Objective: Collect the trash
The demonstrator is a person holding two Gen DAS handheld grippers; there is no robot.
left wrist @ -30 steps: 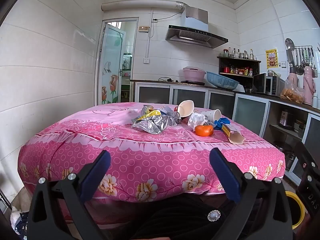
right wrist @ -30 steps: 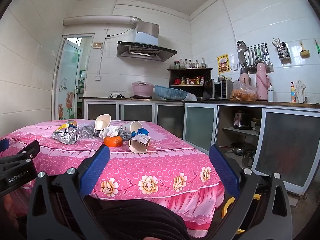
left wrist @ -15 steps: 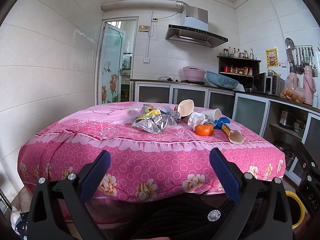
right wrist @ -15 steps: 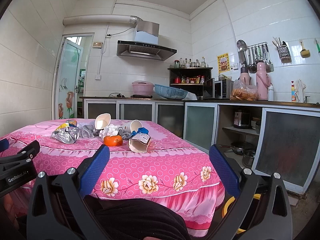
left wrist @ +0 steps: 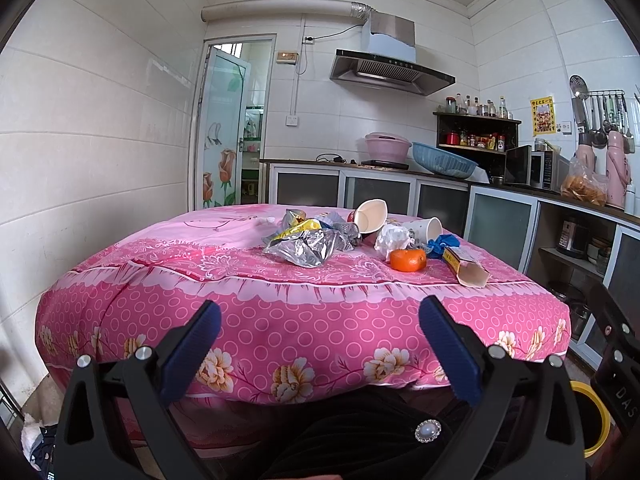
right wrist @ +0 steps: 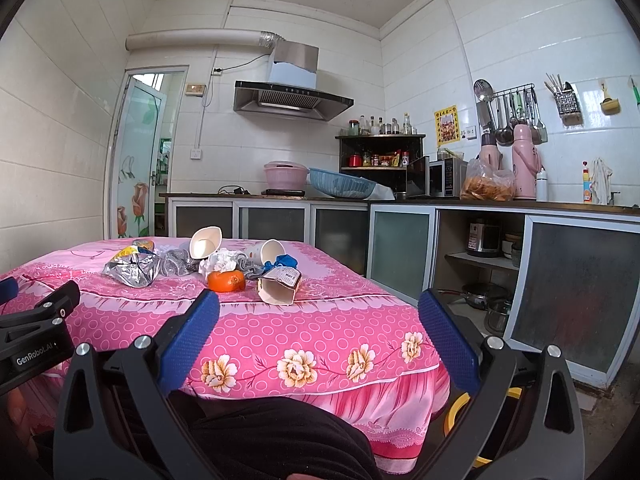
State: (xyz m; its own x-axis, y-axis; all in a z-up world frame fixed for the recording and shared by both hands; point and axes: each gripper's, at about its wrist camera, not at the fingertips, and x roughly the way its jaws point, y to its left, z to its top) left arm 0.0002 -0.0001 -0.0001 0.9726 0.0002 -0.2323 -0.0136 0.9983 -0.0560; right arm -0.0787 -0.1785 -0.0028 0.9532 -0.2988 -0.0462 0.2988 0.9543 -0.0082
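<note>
Both grippers hang low in front of the table (left wrist: 304,332), below its near edge, and they touch nothing. The left gripper (left wrist: 320,336) has its fingers (left wrist: 192,348) released and wide apart, with nothing between them. The right gripper (right wrist: 318,334) is also released, its blue fingers (right wrist: 448,344) spread and empty. The trash lies together in one heap on the pink flowered tablecloth, toward the far right part of the table. A crumpled foil bag (left wrist: 304,246) is at the left end of the heap, and a paper cup (left wrist: 370,216) stands tilted behind it. A ball of white paper (left wrist: 392,238) touches an orange (left wrist: 408,259), which is the nearest piece to the front edge. A second cup (left wrist: 426,229) lies on its side behind them, beside a blue wrapper (left wrist: 440,245). An open carton (left wrist: 466,266) lies at the right end, close to the right edge of the table.
</note>
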